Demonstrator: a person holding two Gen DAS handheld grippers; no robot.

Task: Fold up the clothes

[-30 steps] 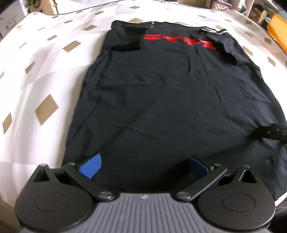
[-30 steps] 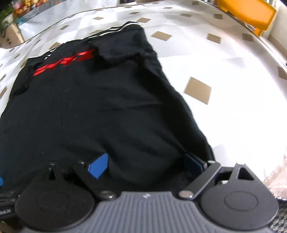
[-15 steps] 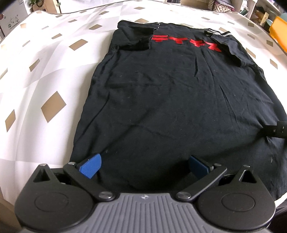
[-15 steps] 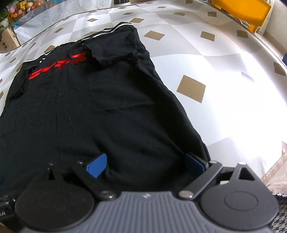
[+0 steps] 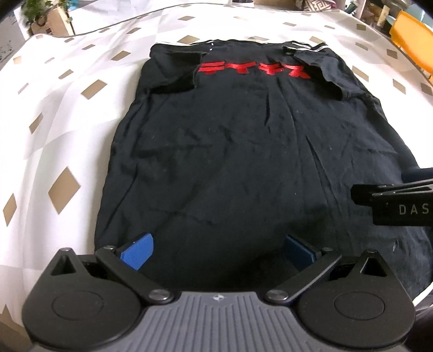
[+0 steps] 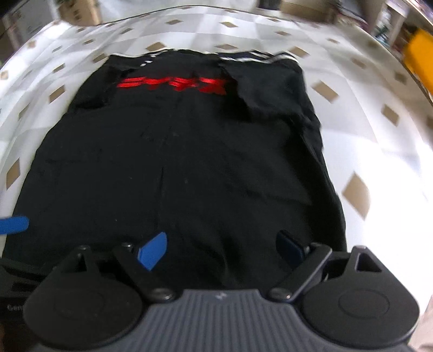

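Observation:
A black T-shirt (image 5: 243, 151) with red lettering lies flat on the table, both sleeves folded inward and the hem nearest me. My left gripper (image 5: 218, 249) hovers open over the hem near its left corner, blue pads wide apart with only flat cloth below them. My right gripper (image 6: 220, 247) hangs over the right part of the hem. Its jaws are closing but still wide, and no cloth is pinched between the pads. The right gripper's black body (image 5: 392, 200) pokes in at the right edge of the left wrist view. One blue left fingertip (image 6: 13, 224) shows in the right wrist view.
A white tablecloth (image 5: 54, 121) with tan diamonds covers the table around the shirt. An orange object (image 5: 414, 38) stands beyond the far right corner, and a potted plant on a box (image 5: 46, 19) beyond the far left. The right wrist view is blurred.
The right gripper has rolled and shifted left, so the shirt now sits centred in its view, and it reaches further into the left wrist view. The left gripper has barely moved.

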